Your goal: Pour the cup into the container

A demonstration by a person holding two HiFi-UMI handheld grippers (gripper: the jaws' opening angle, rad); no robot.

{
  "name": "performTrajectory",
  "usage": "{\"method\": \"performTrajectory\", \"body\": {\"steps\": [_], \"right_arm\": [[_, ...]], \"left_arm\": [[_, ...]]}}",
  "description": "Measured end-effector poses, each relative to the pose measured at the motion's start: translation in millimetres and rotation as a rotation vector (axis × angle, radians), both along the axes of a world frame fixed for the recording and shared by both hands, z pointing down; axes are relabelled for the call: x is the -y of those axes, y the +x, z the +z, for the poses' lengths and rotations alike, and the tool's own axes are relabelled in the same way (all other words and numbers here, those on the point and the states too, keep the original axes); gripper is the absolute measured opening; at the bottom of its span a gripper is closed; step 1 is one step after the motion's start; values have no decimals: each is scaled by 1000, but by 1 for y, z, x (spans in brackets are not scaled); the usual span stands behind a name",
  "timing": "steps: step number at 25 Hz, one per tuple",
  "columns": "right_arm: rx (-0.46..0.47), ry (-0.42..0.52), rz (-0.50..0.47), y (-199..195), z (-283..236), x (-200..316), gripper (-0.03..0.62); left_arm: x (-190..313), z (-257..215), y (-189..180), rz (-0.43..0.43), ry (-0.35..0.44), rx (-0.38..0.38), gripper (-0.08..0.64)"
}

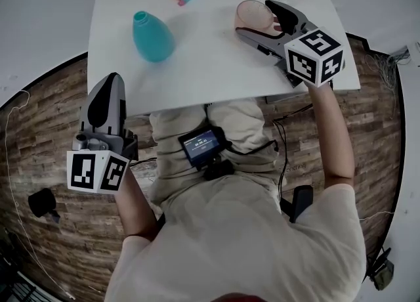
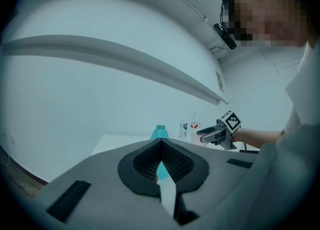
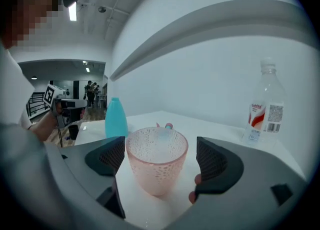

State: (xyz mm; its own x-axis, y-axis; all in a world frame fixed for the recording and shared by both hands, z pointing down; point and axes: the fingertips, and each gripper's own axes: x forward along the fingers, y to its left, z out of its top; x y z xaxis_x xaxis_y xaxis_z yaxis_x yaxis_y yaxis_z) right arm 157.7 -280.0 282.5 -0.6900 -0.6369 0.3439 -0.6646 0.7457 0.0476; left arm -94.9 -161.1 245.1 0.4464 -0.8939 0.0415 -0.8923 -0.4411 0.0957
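Head view shows the white table (image 1: 216, 64), the teal container (image 1: 153, 37) standing left, the pink cup (image 1: 252, 13) upright right. The right gripper's (image 3: 161, 159) 2 jaws gape around the cup; the left gripper (image 2: 161, 149), clamped empty, hangs off the table.

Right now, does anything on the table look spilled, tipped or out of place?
Nothing stands out. The pink cup stands upright between the open jaws of the right gripper, the teal bottle is upright too, and the white table shows no spill.
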Motion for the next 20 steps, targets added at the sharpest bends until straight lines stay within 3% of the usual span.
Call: {"method": "performTrajectory", "body": {"steps": [10, 15, 20], "right_arm": [[307, 234, 194, 28, -68, -46, 426], [324, 305, 240, 32, -69, -76, 265], [310, 305, 264, 31, -60, -82, 218]], "left_arm": [[2, -2, 14, 35, 18, -8, 11], [-3, 0, 26, 53, 24, -7, 11], [-1, 0, 33, 60, 27, -8, 11]]}}
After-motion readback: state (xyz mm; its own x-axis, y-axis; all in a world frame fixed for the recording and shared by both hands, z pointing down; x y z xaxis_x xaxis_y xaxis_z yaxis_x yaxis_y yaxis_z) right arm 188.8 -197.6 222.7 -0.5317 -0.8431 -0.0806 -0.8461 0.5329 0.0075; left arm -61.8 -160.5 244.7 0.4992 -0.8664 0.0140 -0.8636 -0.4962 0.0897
